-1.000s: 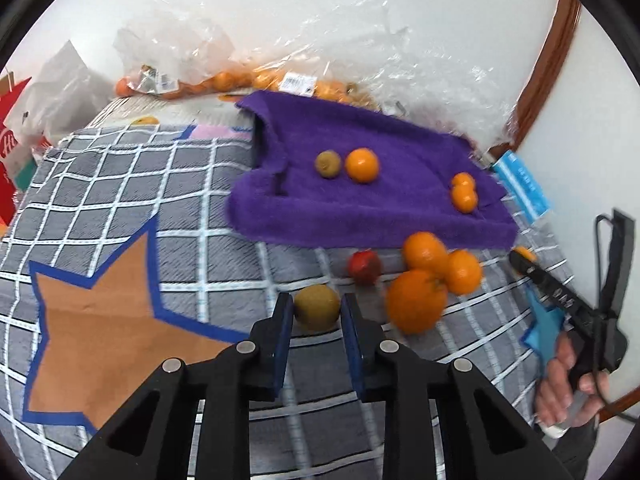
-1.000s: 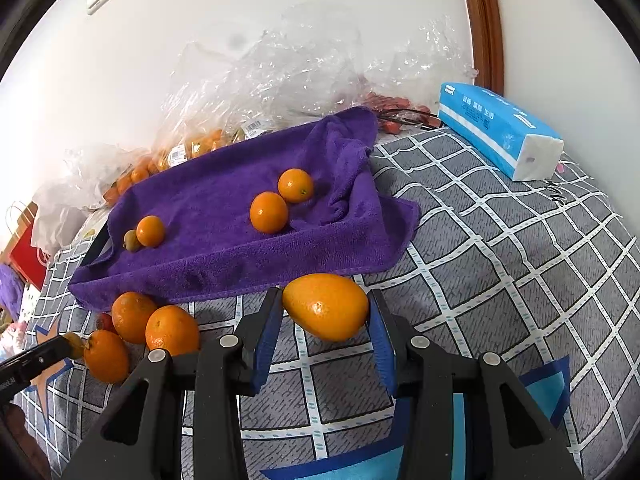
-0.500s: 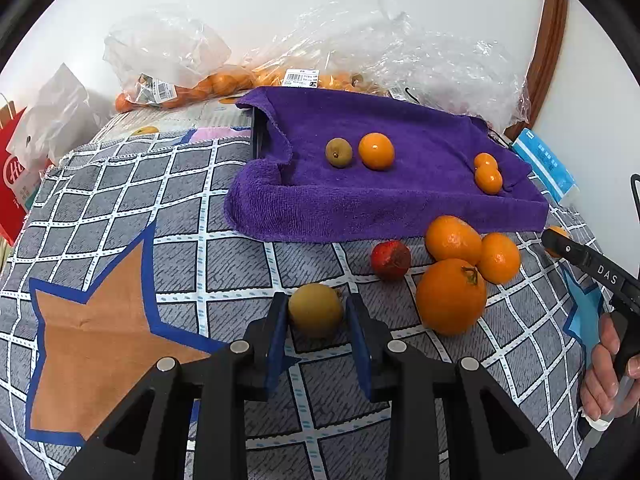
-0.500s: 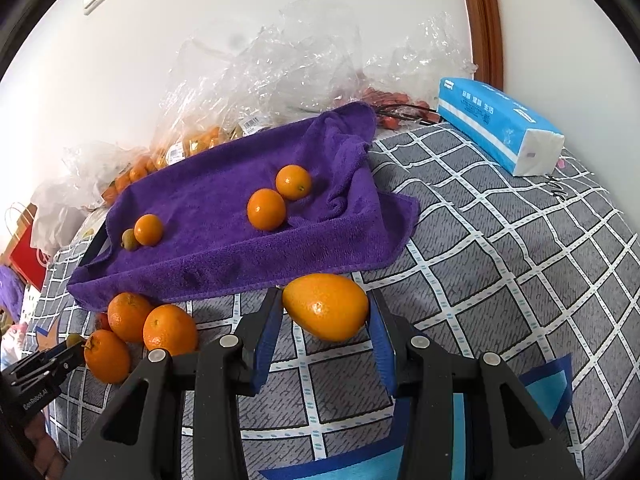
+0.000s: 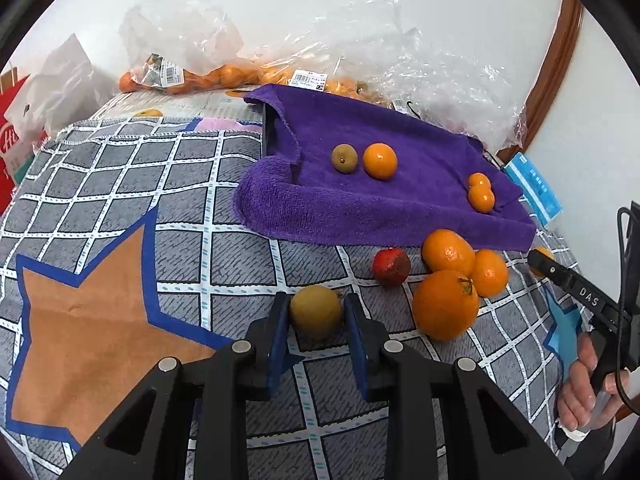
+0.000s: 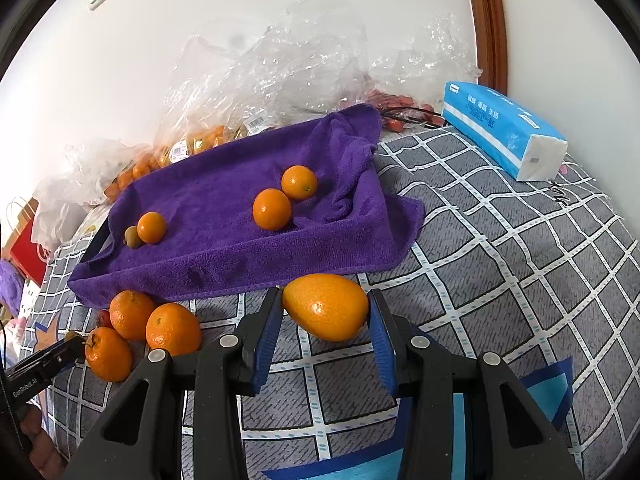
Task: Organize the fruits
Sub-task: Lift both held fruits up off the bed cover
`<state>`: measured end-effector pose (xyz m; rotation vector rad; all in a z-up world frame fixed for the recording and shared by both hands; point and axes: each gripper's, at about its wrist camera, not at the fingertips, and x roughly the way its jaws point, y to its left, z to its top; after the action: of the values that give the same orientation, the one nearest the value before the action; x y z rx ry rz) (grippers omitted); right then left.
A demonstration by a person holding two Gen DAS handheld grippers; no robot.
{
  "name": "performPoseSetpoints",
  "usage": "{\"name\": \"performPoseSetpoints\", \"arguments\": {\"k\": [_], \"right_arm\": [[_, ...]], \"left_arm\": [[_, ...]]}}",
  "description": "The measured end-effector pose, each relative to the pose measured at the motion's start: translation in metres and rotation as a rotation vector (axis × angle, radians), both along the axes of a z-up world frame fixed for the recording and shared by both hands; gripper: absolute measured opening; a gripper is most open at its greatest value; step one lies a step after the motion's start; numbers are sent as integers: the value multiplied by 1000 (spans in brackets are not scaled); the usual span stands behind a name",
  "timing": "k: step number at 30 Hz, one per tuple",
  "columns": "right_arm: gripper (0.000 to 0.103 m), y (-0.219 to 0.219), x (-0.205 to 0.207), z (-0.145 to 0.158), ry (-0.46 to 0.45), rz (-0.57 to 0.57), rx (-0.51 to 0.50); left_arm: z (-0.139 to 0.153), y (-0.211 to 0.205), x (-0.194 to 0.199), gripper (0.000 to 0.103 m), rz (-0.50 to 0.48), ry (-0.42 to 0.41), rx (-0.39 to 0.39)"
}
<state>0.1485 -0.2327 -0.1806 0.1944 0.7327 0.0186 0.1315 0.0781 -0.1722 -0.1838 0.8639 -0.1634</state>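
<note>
My left gripper (image 5: 316,314) is shut on a yellow-green round fruit (image 5: 316,312), held low over the checked cloth. My right gripper (image 6: 325,314) is shut on an oval orange fruit (image 6: 326,306) just in front of the purple towel (image 6: 224,200). The towel covers a dark tray and carries three small oranges and one green-brown fruit (image 5: 344,158). Three oranges (image 5: 446,306) and a small red fruit (image 5: 391,266) lie on the cloth in front of the towel (image 5: 360,200), between the grippers.
Clear plastic bags of small oranges (image 5: 224,76) lie behind the towel by the wall. A blue tissue pack (image 6: 506,130) lies at the back right. A red bag (image 5: 14,136) stands at the far left. A wooden door frame (image 5: 556,60) rises at the right.
My left gripper has come closer to the yellow-green fruit and its fingers now press on it. My right gripper has stayed almost still with the oval orange fruit.
</note>
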Motion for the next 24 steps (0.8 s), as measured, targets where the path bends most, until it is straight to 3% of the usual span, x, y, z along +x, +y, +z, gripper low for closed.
{"name": "performPoseSetpoints", "arguments": {"k": [14,24], "right_arm": [[43,1,0,0,0,7,-12],[43,5,-6,5,-33,21,-32]], "left_arm": [[-1,0,0,26,-4,-2,2],[6,4,-9,26,3,-54,-22]]}}
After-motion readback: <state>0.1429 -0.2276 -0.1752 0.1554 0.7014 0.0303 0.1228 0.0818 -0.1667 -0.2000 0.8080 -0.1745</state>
